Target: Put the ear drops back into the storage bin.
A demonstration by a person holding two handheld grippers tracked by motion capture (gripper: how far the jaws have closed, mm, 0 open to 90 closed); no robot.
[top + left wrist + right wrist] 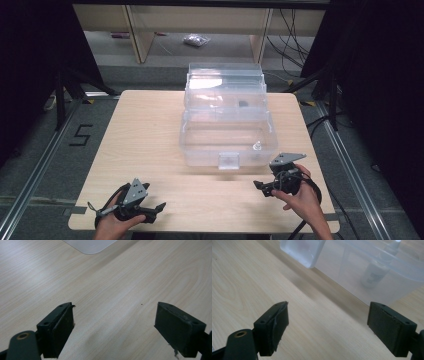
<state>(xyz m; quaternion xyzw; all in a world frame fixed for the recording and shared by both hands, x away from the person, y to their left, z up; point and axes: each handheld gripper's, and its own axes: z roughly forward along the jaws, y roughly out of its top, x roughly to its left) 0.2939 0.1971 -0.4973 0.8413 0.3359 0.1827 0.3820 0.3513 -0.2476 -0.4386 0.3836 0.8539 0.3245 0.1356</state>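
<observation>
Near the table's point(150, 135) front edge, the left gripper point(159, 206) rests with jaws spread over bare pale woodgrain. The right gripper point(260, 187), jaws likewise released, sits near right, just before the clear plastic box point(200, 142). Inside its near right corner stands a small translucent bottle point(257, 146).

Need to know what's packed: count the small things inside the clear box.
2. A small white bottle stands in the front compartment of the clear box, near its right corner; a small dark thing lies in the tray behind. Glare may hide others.
</observation>
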